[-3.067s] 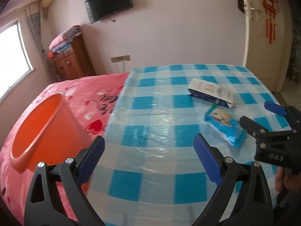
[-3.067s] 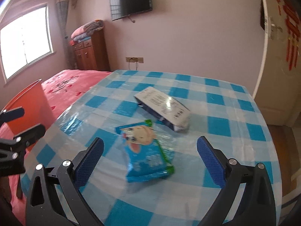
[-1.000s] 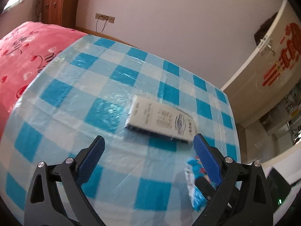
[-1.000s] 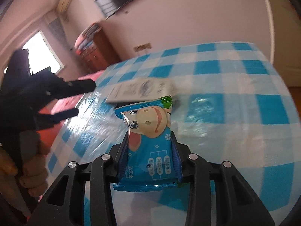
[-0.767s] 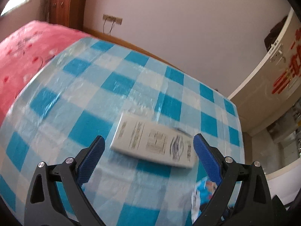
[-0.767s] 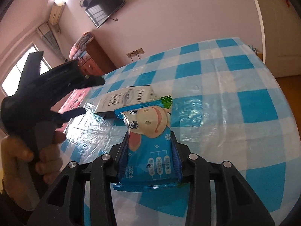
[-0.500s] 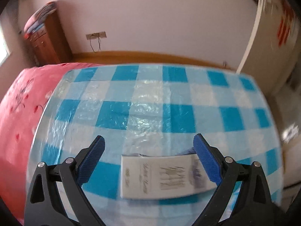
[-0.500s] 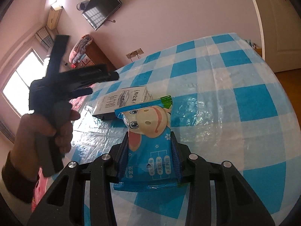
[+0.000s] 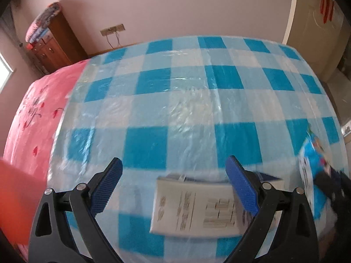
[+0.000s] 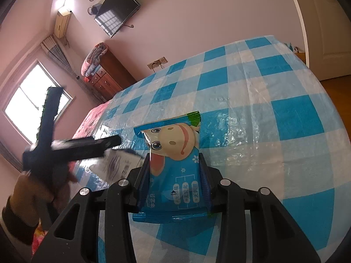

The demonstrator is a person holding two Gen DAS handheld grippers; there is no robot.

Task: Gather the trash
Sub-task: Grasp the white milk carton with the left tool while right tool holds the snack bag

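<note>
My right gripper [image 10: 174, 175] is shut on a blue wet-wipe packet [image 10: 174, 164] with a cartoon face and holds it above the blue checked table [image 10: 274, 120]. The packet also shows at the right edge of the left wrist view [image 9: 311, 171]. My left gripper [image 9: 173, 184] is open, hovering over a flat white printed box [image 9: 193, 208] that lies on the table, its right finger over the box's right part. In the right wrist view the left gripper [image 10: 83, 146] hides most of the box [image 10: 116, 164].
An orange bin [image 9: 17, 199] stands at the left, beside a pink bedspread [image 9: 33, 109]. A wooden dresser [image 9: 52, 46] stands by the far wall. The table edge [image 9: 329, 100] drops off on the right near a door.
My left gripper has swung over and come down toward the white box, which now lies between its fingers. My right gripper took hold of the blue packet and lifted it.
</note>
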